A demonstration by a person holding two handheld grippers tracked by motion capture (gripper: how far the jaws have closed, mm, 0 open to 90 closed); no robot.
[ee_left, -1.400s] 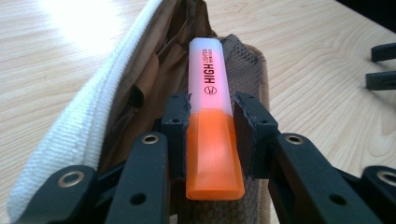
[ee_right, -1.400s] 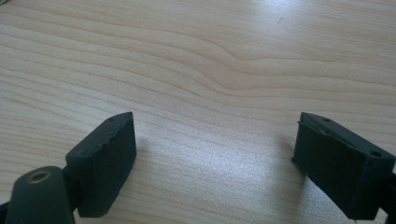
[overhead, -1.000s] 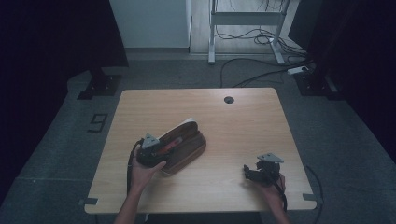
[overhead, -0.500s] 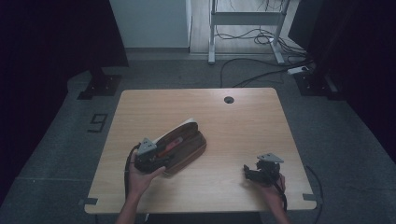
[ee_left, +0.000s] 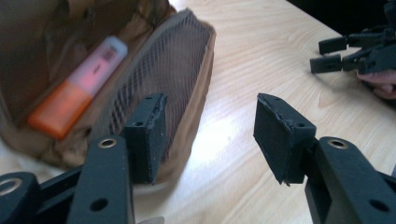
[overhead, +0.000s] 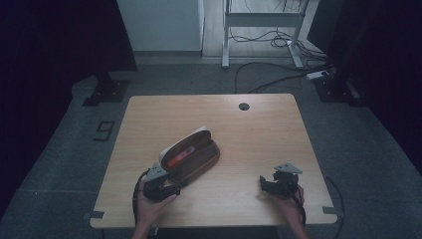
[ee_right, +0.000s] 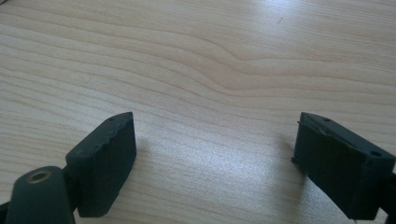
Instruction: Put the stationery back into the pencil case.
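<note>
An open brown pencil case point(overhead: 195, 155) lies slantwise at the middle of the wooden table point(overhead: 259, 129). Inside it rests an orange and pink highlighter point(overhead: 180, 155). In the left gripper view the highlighter point(ee_left: 79, 88) lies behind the case's mesh pocket point(ee_left: 177, 65). My left gripper point(overhead: 180, 186) hovers just off the case's near end, open, with only bare wood between its pads point(ee_left: 210, 130). My right gripper point(overhead: 262, 183) stands open near the front right edge, nothing between its pads point(ee_right: 215, 158). The left gripper view shows the right gripper point(ee_left: 336, 51) far off at top right.
A round cable hole point(overhead: 244, 106) sits near the table's far edge. Beyond the table are a white desk frame point(overhead: 259, 30), floor cables point(overhead: 268, 82) and a black stand foot point(overhead: 107, 92). Bare wood lies between the two grippers.
My left gripper has drawn back from the pencil case's end toward the table's near edge. The case, the highlighter and the right gripper have stayed put.
</note>
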